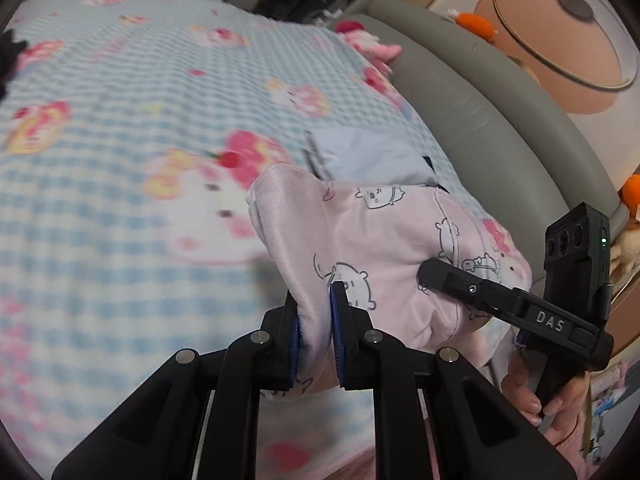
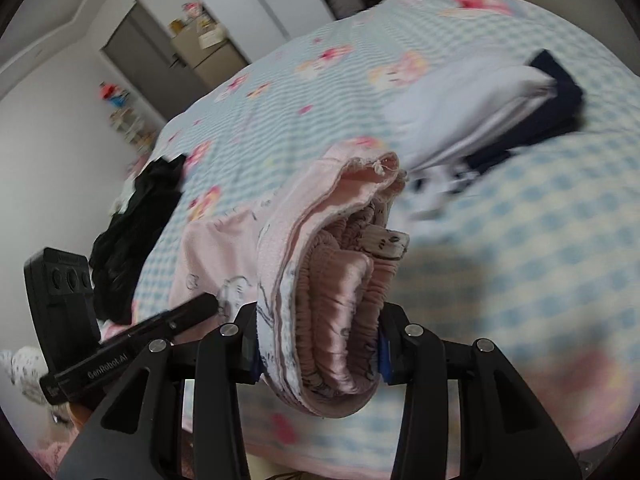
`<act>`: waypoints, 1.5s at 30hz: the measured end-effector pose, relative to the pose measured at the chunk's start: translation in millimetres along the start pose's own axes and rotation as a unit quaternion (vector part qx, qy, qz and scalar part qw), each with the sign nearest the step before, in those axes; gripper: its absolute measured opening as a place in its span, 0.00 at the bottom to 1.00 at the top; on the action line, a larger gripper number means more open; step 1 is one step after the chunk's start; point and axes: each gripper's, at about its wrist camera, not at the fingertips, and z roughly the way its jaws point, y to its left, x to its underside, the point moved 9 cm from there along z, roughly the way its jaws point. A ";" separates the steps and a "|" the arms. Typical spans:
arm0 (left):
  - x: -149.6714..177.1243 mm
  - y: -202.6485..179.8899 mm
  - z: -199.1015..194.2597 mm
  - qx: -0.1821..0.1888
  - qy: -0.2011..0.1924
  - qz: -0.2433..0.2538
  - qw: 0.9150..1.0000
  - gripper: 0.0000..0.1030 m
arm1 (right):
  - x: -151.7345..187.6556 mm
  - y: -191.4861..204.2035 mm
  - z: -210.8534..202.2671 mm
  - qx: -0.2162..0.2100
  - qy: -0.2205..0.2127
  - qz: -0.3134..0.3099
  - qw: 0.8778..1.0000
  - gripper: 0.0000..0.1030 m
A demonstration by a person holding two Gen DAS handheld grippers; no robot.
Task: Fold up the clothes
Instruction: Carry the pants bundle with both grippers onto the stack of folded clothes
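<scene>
Jaws of both grippers, left gripper [image 1: 316, 320] and right gripper [image 2: 318, 344], are clenched on the pink pyjamas [image 1: 380, 248], bunched above the bed [image 1: 120, 120]. Soft, light, slippery satin; best pinched at the thick waistband.

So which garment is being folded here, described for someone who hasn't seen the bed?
On the blue checked bedspread, near its front edge, both tongs clamp one bundle. It is the pink pyjama piece with cartoon animal outlines, unlike the folded pale-blue and navy stack or the black heap.
</scene>
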 end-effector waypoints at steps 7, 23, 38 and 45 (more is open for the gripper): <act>-94.6 -85.1 40.9 0.037 -0.046 0.054 0.997 0.14 | -109.0 -47.5 -40.8 0.042 -0.051 -0.053 0.996 0.40; -125.0 -48.7 172.7 -0.018 -0.007 0.018 1.000 0.36 | -188.7 -211.7 -5.3 0.065 -0.027 0.058 0.996 0.61; -132.7 -94.2 233.4 -0.011 0.052 0.101 0.993 0.37 | -184.6 -188.9 -8.8 0.172 -0.053 -0.073 0.981 0.27; -121.6 -80.9 262.3 -0.012 0.068 0.085 0.994 0.37 | -180.2 -228.0 23.1 0.184 -0.055 -0.050 0.980 0.27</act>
